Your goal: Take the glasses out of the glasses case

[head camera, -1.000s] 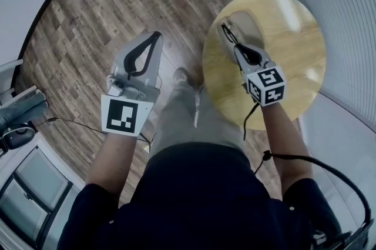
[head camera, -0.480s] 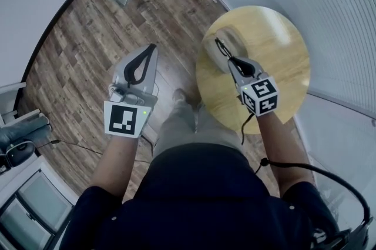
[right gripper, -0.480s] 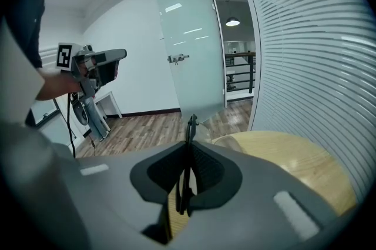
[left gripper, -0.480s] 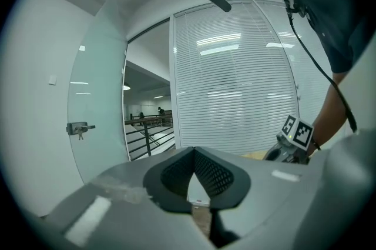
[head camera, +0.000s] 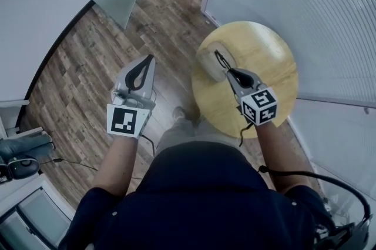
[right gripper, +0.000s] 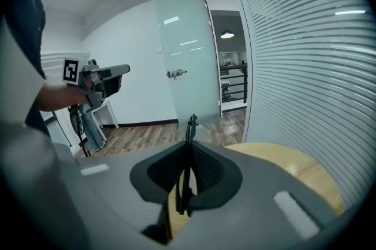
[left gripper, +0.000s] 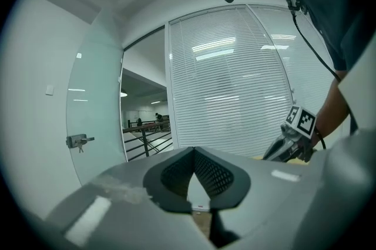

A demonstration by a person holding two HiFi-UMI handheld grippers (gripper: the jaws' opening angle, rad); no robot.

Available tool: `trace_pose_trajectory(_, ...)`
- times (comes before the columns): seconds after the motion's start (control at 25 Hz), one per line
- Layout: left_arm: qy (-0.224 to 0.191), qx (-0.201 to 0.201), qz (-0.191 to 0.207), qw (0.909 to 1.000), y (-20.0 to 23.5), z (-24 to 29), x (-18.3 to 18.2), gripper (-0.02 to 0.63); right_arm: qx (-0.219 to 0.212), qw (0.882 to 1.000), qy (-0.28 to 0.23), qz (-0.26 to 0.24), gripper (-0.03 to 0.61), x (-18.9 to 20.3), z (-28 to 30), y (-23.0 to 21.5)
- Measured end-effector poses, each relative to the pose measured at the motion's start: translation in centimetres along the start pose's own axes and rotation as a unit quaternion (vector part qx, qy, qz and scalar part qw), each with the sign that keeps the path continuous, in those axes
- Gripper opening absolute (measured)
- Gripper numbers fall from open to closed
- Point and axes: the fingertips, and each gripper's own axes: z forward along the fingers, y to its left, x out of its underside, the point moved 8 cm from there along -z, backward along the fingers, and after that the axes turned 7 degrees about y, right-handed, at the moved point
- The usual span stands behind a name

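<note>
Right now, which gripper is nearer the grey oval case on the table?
Right. The right gripper is over the grey oval case; the left gripper hangs left, above the floor.

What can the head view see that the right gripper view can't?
Only the head view shows the grey case and the person's shoe. Only the right gripper view shows a ceiling lamp and a railing. Both show the round table, the glasses pinched in the right hand-held gripper, and the left hand-held gripper.
</note>
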Motion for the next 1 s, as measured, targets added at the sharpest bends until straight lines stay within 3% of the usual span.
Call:
trace_pose_trajectory(0.24, -0.012, 0.02, 0.024, 0.9994, -0.6, -0.9, -2.6, 0.005, 0.007, 0.999, -0.034, 0.014, 0.034, -1.0, -3.3, 0.4)
trace_pose_trajectory(0.56, -0.022, 0.011, 0.046, 0.9987, 0.1, -3.1, -4.7, 0.005, 0.028, 0.996, -0.087, 0.009, 0.034, -3.1, -7.6, 1.4)
trace_pose_trajectory(1.0, -0.058, 0.001, 0.031, 0.9978, 1.6, -5.5, -7.9, 0.005, 0.061, 0.989, -0.132, 0.001, 0.034, -6.7, -12.3, 2.3)
